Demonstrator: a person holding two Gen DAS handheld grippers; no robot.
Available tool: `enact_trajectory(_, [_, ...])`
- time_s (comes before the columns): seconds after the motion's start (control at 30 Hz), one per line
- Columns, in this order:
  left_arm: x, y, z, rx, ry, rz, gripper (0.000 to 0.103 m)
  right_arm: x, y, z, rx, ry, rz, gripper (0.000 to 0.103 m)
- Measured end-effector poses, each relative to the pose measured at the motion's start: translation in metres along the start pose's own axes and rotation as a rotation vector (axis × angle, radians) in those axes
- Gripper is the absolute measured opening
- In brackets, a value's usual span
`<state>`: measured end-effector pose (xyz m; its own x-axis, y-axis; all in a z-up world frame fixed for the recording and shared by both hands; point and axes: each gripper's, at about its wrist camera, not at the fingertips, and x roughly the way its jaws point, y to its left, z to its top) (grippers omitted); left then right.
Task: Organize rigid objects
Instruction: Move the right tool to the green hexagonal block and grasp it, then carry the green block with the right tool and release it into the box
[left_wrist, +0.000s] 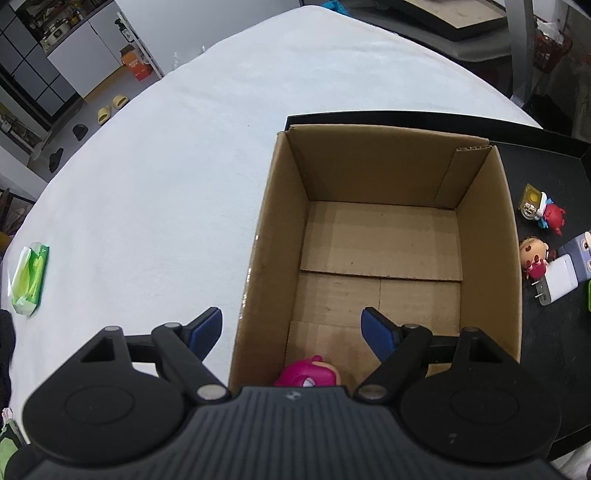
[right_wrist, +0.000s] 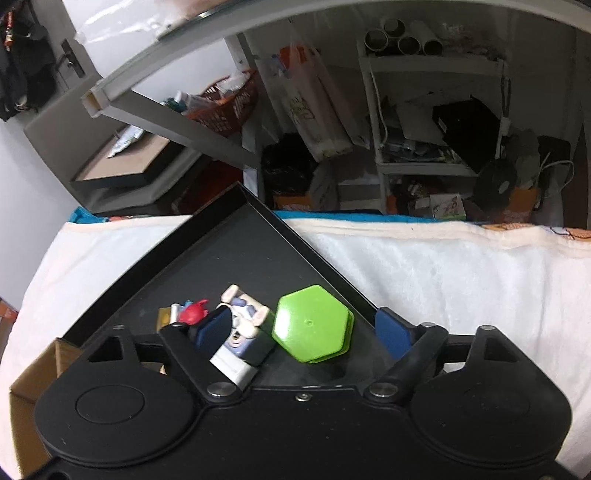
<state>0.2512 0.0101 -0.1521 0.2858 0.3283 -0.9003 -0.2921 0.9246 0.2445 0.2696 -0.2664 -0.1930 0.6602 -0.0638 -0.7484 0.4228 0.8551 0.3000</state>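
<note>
Box (left_wrist: 384, 236) holds pink toy (left_wrist: 308, 373); tray (right_wrist: 221, 266) holds figurines.

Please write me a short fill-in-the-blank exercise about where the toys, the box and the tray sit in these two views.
1. The only thing inside the brown cardboard box is a ____ toy figure.
2. The green hexagonal plastic container rests on the ____ tray.
3. The white plug adapter lies ____ the cardboard box.
4. The jaws of the right gripper stand ____.

Missing words: pink; black; outside; open
</note>
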Motion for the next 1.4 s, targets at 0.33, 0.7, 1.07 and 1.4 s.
enact_trajectory(0.33, [-0.002,0.002,0.002,-0.002,0.004,-0.020,0.081,0.029,-0.001,0.000,0.012,0.042,0.001,0.056])
enact_trajectory(0.7, [-0.012,0.015,-0.008,-0.018,-0.021,-0.070,0.081,0.002,0.005,0.003,-0.029,-0.009,0.082,0.050])
enact_trajectory(1.07, [-0.034,0.041,-0.008,-0.009,-0.089,-0.130,0.081,-0.038,0.017,0.012,-0.029,-0.042,0.262,0.050])
enact_trajectory(1.4, [-0.028,0.056,-0.015,0.007,-0.109,-0.181,0.078,-0.060,0.043,0.014,-0.130,0.011,0.454,0.050])
